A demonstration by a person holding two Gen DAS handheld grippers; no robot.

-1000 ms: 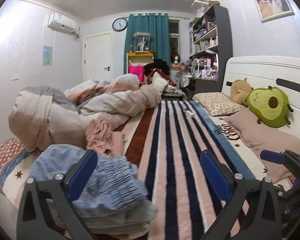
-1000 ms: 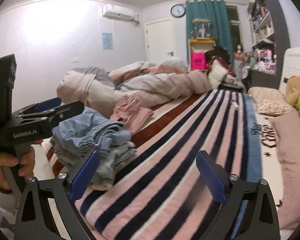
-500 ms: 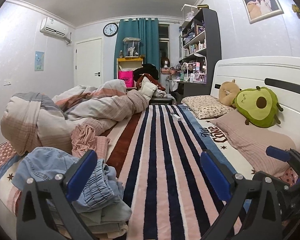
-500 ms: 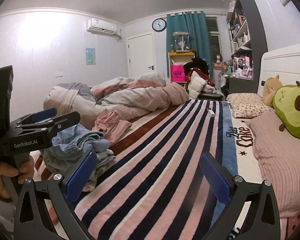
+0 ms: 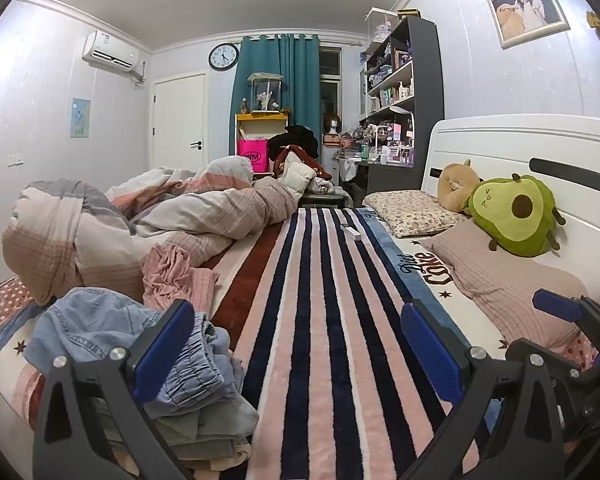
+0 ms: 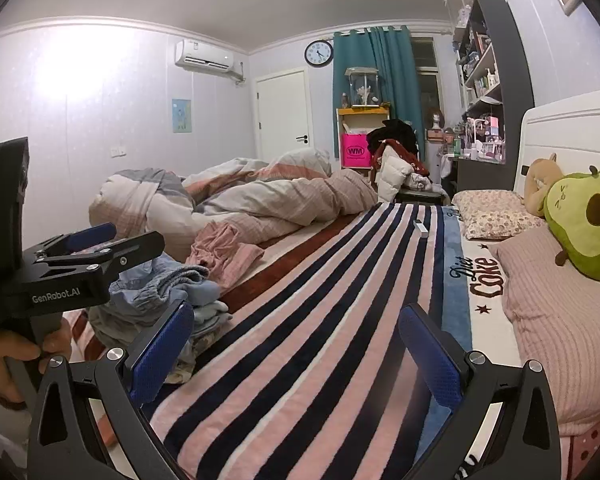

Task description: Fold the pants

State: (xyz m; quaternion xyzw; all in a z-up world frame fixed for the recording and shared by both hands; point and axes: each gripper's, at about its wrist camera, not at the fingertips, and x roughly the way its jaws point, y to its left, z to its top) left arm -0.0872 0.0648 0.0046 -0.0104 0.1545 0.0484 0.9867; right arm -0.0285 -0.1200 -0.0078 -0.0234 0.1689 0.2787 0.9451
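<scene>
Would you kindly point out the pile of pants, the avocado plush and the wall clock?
pile of pants (image 5: 112, 328), left wrist view, on the top denim layer.
avocado plush (image 5: 516, 216), left wrist view, on its green face.
wall clock (image 6: 318, 53), right wrist view, on its dial.

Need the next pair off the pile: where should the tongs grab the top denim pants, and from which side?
Take the gathered elastic waistband of the top denim pants. It bunches into a thick ridge on the pile's bed-centre edge, facing the striped blanket. Likely best to come in from that open side with the left tongs, which are open and nearest.
</scene>
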